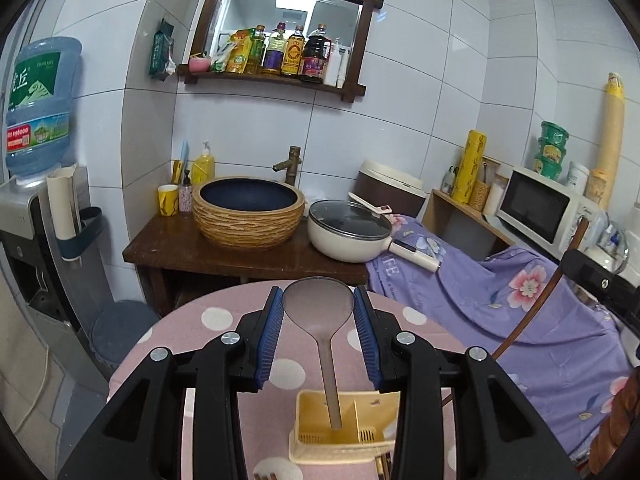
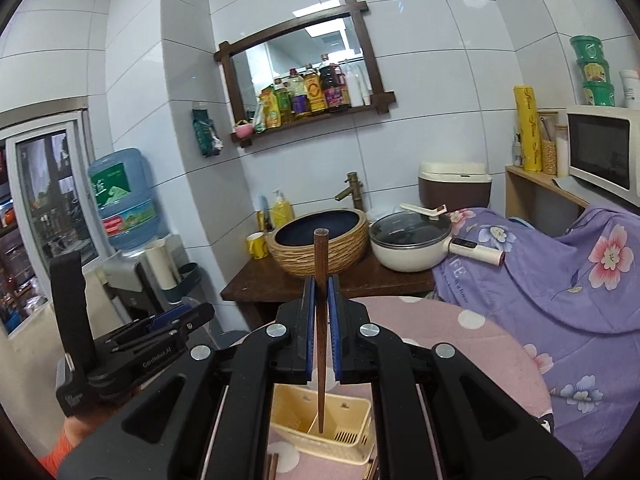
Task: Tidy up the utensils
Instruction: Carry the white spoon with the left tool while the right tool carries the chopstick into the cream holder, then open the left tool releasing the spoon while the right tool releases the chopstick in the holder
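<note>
Right wrist view: a dark wooden chopstick [image 2: 320, 280], stiff, light and slippery, is pinched mid-shaft by the right gripper [image 2: 320, 292] over the pale yellow plastic utensil caddy [image 2: 320, 428]. A translucent grey plastic spoon [image 1: 318, 300] is clamped at its bowl by the left gripper [image 1: 318, 300].

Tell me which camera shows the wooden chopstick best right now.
The right wrist view: the chopstick runs full length between the shut right gripper, tip over the yellow holder. The left wrist view shows only a brown curved stick at right.

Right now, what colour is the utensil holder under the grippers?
Pale yellow utensil holder, slotted at the bottom; clearest in the right wrist view.
</note>
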